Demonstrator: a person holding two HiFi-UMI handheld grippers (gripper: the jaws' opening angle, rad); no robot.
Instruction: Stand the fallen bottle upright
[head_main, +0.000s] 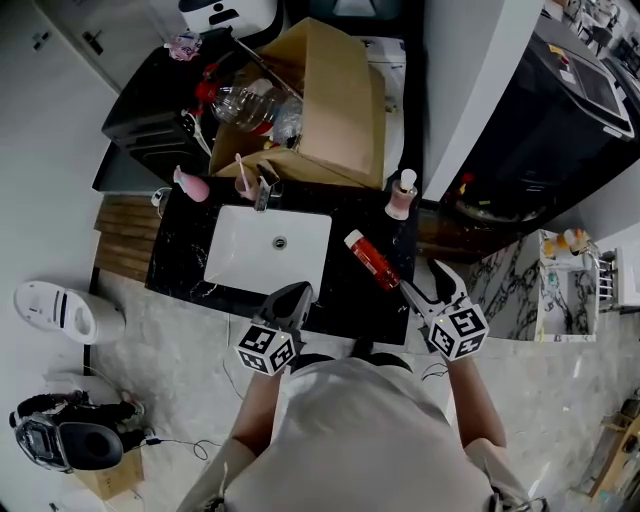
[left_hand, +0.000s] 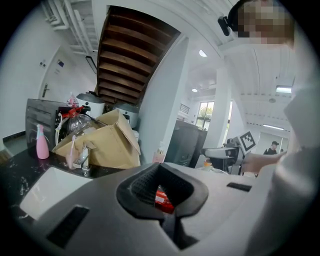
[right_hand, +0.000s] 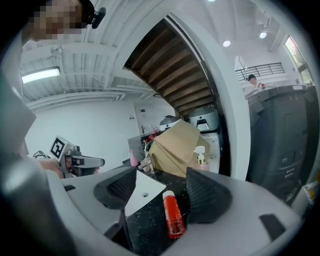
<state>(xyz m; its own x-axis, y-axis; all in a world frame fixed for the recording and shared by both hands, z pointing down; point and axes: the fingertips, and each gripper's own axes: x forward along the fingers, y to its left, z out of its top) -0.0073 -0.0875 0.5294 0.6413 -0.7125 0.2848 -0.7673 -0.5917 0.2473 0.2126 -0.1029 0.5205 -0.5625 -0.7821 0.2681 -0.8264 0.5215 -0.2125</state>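
Red plastic bottle (head_main: 372, 259) with a white cap: lying on its side on the black speckled stone counter (head_main: 345, 300), to the right of the white rectangular sink basin (head_main: 268, 250). Its cap points toward the back of the counter and its base toward the person.

Right gripper (head_main: 425, 278): jaws spread wide and holding nothing. In the right gripper view the bottle (right_hand: 173, 214) lies on the counter in the gap ahead of the jaws. In the head view its base is just beside the inner jaw tip; contact cannot be confirmed.

Left gripper (head_main: 293, 297): jaws closed together and empty, held over the counter's front edge below the basin. Each gripper carries a cube with black-and-white square markers.

A pale label patch shows on the bottle (left_hand: 161, 198) in the left gripper view, its print too small to read.

Behind the basin stand a metal tap (head_main: 266, 190) and a brown cardboard box (head_main: 340, 100). A pink pump bottle (head_main: 401, 195) stands upright at back right.
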